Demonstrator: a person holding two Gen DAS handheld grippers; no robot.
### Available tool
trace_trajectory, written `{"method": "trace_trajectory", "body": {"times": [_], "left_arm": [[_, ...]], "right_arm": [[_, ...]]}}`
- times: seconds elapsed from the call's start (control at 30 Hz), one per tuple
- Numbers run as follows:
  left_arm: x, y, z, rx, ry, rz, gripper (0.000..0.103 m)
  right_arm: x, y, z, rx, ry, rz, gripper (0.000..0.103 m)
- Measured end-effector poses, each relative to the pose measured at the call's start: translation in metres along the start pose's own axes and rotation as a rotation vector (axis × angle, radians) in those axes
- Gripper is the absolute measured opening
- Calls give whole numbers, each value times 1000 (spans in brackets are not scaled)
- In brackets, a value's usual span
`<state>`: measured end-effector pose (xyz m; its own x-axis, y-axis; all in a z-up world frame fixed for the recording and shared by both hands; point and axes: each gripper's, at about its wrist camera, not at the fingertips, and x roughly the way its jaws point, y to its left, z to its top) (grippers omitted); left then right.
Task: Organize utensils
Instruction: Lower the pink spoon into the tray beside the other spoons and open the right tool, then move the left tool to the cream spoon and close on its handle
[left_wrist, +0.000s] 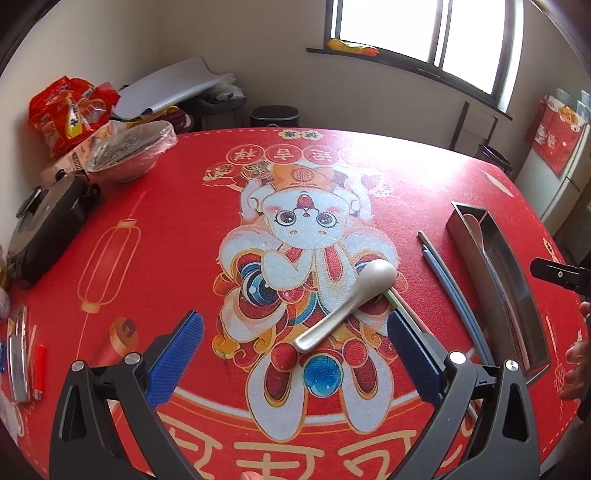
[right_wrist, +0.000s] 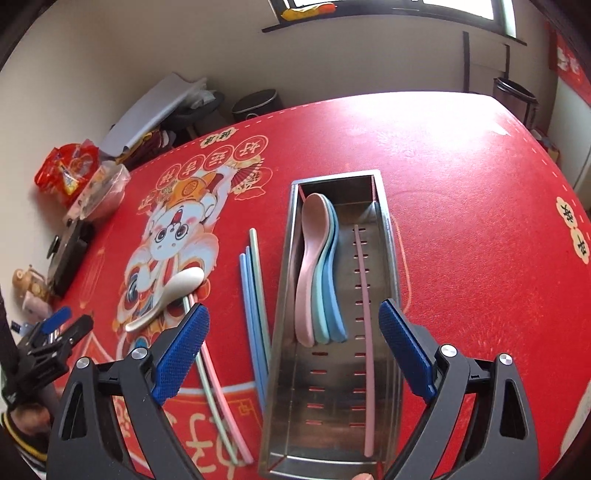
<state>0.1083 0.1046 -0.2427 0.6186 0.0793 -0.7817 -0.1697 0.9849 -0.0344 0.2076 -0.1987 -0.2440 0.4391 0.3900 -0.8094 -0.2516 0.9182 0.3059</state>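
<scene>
1. Right hand-held gripper (right_wrist: 293, 332): jaws spread wide, nothing between the pads, hanging over the near part of the metal tray (right_wrist: 388, 236).
2. Left hand-held gripper (left_wrist: 295, 350): also wide open & empty, above the worktop (left_wrist: 166, 221), w/ the white spoon (left_wrist: 343, 299) lying between its blue pads but not touched.
3. Tray interior: 3 stacked spoons (right_wrist: 319, 273) (pink, teal, blue) along its left side; 1 pink chopstick (right_wrist: 364, 314) lies lengthwise to their right.
4. Just left of the tray on the red cloth: 2 blue chopsticks (right_wrist: 251, 306) + 1 green chopstick (right_wrist: 258, 273), side by side.
5. Further left, another green chopstick & pink chopstick (right_wrist: 221, 406) run partly under the white spoon's handle.
6. Far left worktop edge: covered bowl (left_wrist: 129, 151), red snack bags (left_wrist: 70, 110).
</scene>
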Motion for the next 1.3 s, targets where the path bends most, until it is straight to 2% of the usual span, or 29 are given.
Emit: {"method": "trace_trajectory", "body": {"times": [0.2,0.33,0.4,0.47,0.57,0.8,0.83,0.87,0.9,0.97,1.03,1.3], "left_arm": [[36,7,4,130,91,-60,97],[59,6,3,198,132,-100,97],[71,6,5,201,163,-127,90],[83,7,6,192,202,-152,70],[94,9,6,145,233,-214,57],[103,-14,13,202,227,-286,55],[104,-16,14,207,222,-293,50],[105,-18,14,210,215,-297,39],[105,-19,14,211,211,-297,35],[106,-19,14,185,222,-327,19],[106,-17,13,164,232,-350,17],[91,-34,-1,195,257,-398,7]], "right_arm": [[5,16,-13,8,36,-37,90],[1,20,-20,36,26,-52,90],[-2,21,-23,41,24,-60,90],[-4,19,-26,51,25,-70,90],[-7,13,-29,84,20,-75,90],[-11,9,-28,91,13,-76,90],[-11,9,-27,85,14,-73,90],[-11,10,-27,80,15,-71,90],[-11,10,-27,75,16,-68,90],[-11,10,-26,70,18,-62,90],[-10,7,-26,73,21,-58,90],[-9,3,-23,75,27,-36,90]]}}
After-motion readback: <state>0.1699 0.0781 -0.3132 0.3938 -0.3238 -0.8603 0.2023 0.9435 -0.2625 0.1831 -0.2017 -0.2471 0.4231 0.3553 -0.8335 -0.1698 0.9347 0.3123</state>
